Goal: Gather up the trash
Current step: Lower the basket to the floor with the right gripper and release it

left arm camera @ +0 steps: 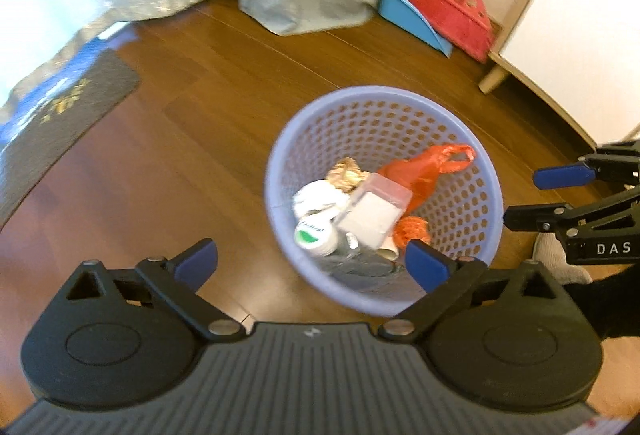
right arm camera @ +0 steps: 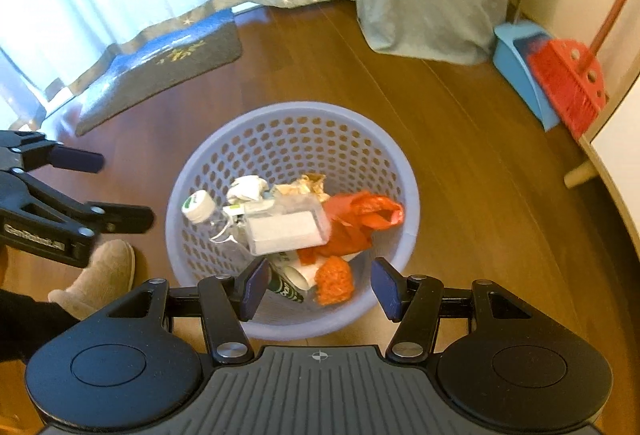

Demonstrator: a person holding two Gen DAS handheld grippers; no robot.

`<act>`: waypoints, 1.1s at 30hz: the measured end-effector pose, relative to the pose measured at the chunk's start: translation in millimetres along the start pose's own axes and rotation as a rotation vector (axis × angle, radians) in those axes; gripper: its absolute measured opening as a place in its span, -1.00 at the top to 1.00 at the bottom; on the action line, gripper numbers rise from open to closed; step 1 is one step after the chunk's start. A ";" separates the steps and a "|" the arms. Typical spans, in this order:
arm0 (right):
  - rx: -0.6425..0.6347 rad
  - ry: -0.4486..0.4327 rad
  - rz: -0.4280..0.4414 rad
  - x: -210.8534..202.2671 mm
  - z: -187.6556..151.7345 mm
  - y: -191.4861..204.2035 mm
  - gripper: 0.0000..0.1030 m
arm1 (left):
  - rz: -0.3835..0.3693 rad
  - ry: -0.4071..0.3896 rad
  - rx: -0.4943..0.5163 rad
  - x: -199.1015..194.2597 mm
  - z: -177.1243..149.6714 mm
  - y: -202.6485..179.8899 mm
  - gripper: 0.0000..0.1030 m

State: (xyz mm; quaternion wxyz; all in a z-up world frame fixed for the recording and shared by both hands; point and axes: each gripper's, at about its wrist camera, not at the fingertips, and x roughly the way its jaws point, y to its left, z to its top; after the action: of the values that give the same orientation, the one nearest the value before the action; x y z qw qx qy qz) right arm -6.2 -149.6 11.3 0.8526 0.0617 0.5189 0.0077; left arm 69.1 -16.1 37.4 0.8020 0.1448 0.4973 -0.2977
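A lavender perforated waste basket (left arm camera: 384, 91) (right arm camera: 304, 107) stands on the wood floor. Inside lie a clear plastic box (left arm camera: 376, 211) (right arm camera: 284, 227), an orange plastic bag (left arm camera: 424, 171) (right arm camera: 360, 215), a bottle with a white cap (left arm camera: 316, 235) (right arm camera: 198, 207), crumpled white paper (right arm camera: 248, 187), a gold wrapper (left arm camera: 346, 173) and an orange net (right arm camera: 334, 279). My left gripper (left arm camera: 310, 265) (right arm camera: 116, 191) hangs above the basket's near left side, open wide and empty. My right gripper (right arm camera: 320, 287) (left arm camera: 540, 195) is over the basket's near rim, open with nothing between its fingers.
A blue dustpan (left arm camera: 404, 11) (right arm camera: 516, 63) and red broom (left arm camera: 456, 15) (right arm camera: 568, 87) lean in the far right corner by a white cabinet's leg (right arm camera: 580, 175). A dark mat (left arm camera: 60, 115) (right arm camera: 160, 75) lies by the curtains. A person's slippered foot (right arm camera: 100, 275) stands beside the basket.
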 end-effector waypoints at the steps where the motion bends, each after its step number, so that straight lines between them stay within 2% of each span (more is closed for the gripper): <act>1: -0.007 -0.003 -0.002 -2.2 -1.9 4.2 -0.05 | 0.019 -0.013 -0.035 -8.0 -8.2 4.0 -0.97; 4: -0.010 -0.003 -0.003 -7.0 -8.7 15.8 -0.05 | 0.016 -0.024 -0.099 -27.1 -29.0 7.1 -0.97; 9: 0.025 0.011 0.001 -14.8 -26.8 33.3 -0.05 | 0.050 -0.054 -0.125 -54.6 -55.7 -0.1 -0.97; 15: 0.050 0.017 -0.022 -27.2 -50.5 49.8 -0.05 | 0.039 -0.032 -0.190 -72.3 -79.7 -6.1 -0.97; 18: 0.070 0.005 -0.074 -33.7 -61.4 52.1 -0.05 | 0.066 -0.018 -0.180 -75.4 -91.2 -11.2 -0.97; 21: 0.090 0.005 -0.086 -36.2 -65.7 53.9 -0.05 | 0.079 0.004 -0.179 -73.1 -100.1 -12.8 -0.97; 33: -0.013 0.004 -0.112 -26.2 -67.3 70.9 -0.05 | 0.122 0.006 -0.249 -66.5 -106.5 0.3 -0.97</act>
State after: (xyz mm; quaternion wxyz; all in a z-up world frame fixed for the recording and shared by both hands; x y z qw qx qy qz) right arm -74.3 -74.7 11.9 0.8509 0.0272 0.5233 -0.0365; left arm -28.3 62.6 46.8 0.8288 0.0748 0.5232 -0.1840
